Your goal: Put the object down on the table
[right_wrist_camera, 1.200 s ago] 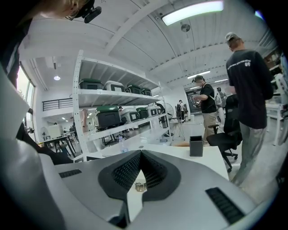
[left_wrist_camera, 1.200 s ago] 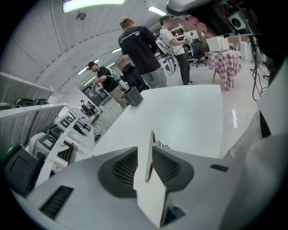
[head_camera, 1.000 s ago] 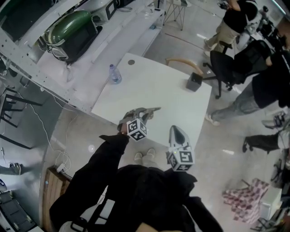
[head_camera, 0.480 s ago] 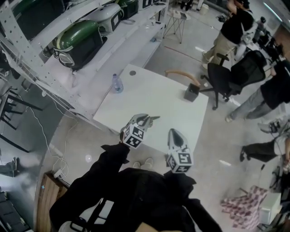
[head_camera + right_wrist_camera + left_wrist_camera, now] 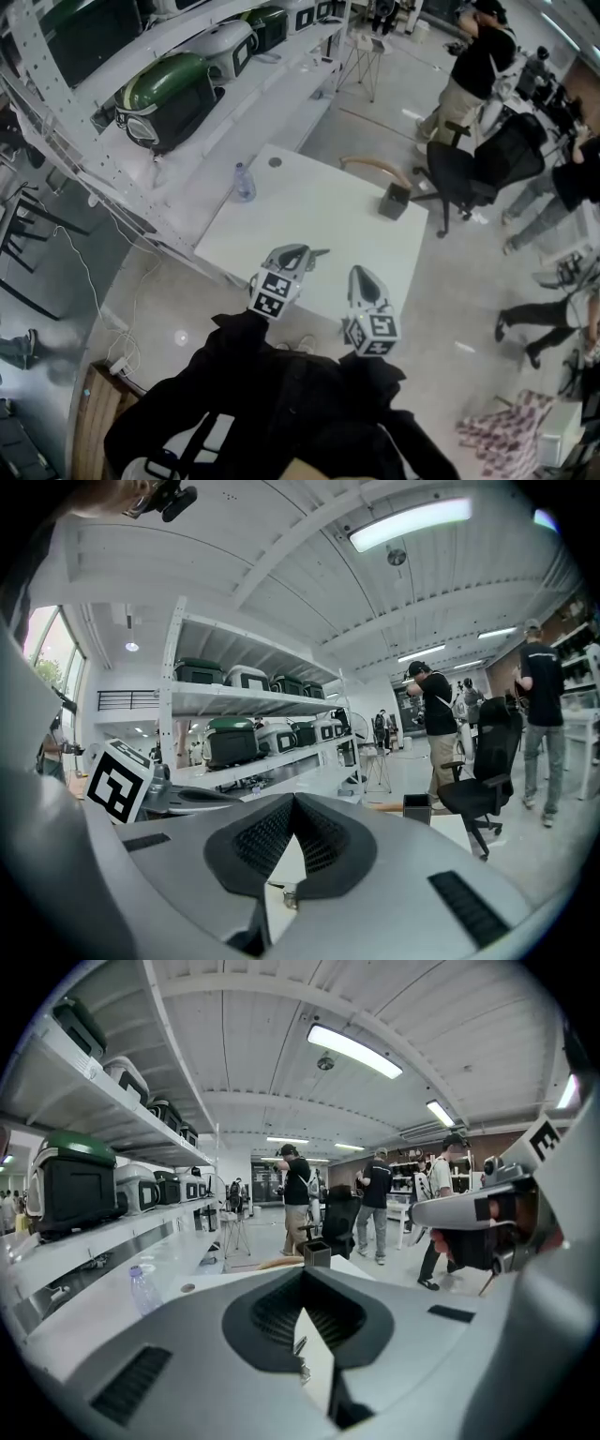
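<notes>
A clear water bottle [image 5: 243, 181] and a dark square box [image 5: 394, 201] stand on the white table [image 5: 319, 225]. Over the table's near edge I hold both grippers. My left gripper [image 5: 314, 252] is shut with nothing between its jaws, and so is my right gripper [image 5: 362, 273] beside it. In the left gripper view the jaws [image 5: 302, 1274] meet at their tips, with the bottle [image 5: 141, 1286] at far left and the box [image 5: 317, 1252] straight ahead. In the right gripper view the gripper [image 5: 293, 799] points toward the box [image 5: 417, 807].
A wooden chair back [image 5: 370, 165] stands at the table's far edge, a black office chair [image 5: 469, 173] to its right. White shelving with green and grey cases [image 5: 164, 89] runs along the left. People stand and walk at the right [image 5: 473, 66].
Both grippers stay shut over the near table edge. The left one's marker cube has turned and dropped slightly. The table looks farther away, and people at the right have walked on.
</notes>
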Demonstrator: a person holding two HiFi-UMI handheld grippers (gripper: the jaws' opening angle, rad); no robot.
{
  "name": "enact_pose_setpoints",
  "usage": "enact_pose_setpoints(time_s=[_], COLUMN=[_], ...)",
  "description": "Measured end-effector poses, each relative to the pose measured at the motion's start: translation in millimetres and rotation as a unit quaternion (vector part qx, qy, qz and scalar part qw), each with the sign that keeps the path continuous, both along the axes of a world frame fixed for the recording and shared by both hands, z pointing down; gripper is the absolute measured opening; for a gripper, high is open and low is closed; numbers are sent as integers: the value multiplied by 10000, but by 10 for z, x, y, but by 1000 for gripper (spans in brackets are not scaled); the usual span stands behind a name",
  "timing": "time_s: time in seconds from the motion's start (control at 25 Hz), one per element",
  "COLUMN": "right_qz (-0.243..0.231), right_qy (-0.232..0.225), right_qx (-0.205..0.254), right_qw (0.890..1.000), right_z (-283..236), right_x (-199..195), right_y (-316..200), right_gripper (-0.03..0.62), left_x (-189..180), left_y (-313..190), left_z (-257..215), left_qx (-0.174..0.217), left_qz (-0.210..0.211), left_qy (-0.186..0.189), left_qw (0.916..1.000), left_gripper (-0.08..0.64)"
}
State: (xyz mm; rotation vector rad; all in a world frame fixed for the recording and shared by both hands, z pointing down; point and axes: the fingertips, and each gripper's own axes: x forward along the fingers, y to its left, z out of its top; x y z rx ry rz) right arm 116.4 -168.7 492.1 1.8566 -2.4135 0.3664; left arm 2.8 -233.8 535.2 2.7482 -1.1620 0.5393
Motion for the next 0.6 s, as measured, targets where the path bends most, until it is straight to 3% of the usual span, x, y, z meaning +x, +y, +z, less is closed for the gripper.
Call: enact_pose_setpoints(time_s=[0.6], right_qz=[-38], right_qy=[87], right_qx=[208], right_qw=[9997], right_z=[-57], right_x=[-8], right_y=[-80], right_gripper=[2], left_x=[4], left_y=[165], left_z=[-265], left_qx=[227], left_qz=[-139], left_qy=[585], left_qw=[9979], left_gripper=[2])
